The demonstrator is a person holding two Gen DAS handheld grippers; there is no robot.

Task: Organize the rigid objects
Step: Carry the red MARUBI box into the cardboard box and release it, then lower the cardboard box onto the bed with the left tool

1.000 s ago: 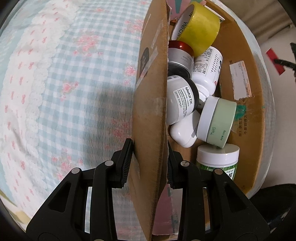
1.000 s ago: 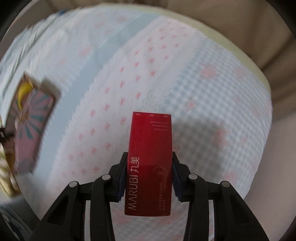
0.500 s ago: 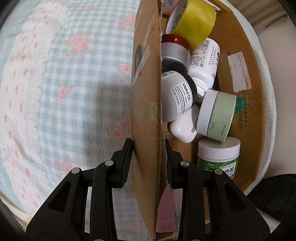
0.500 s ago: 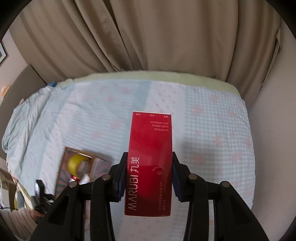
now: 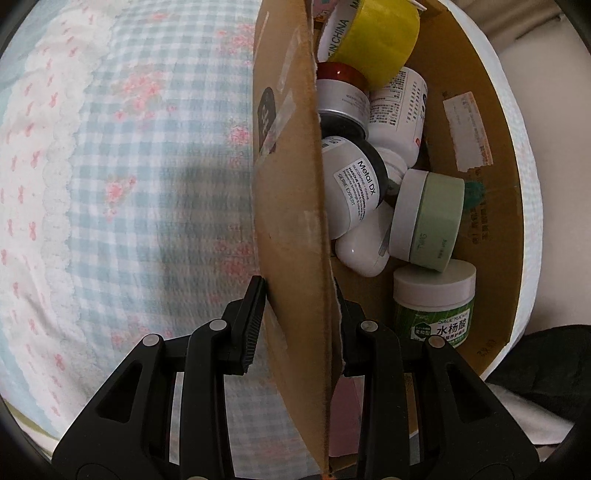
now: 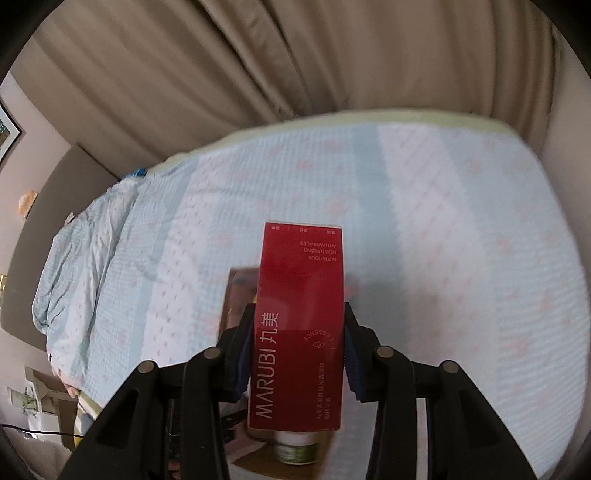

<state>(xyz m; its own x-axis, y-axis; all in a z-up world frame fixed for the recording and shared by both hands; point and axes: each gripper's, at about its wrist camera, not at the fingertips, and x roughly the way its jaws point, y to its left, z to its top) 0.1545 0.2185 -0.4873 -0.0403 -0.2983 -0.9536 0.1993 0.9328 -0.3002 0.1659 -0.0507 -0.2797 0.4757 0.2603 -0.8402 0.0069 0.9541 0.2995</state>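
left gripper pinches cardboard box flap to steady it; right gripper clamps red Marubi carton above the box for dropping in

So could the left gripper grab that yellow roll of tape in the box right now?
Probably not as things stand. The left gripper is shut on the cardboard box wall, so it would have to let go first. The yellow tape itself lies uncovered on top, at the box's far end.
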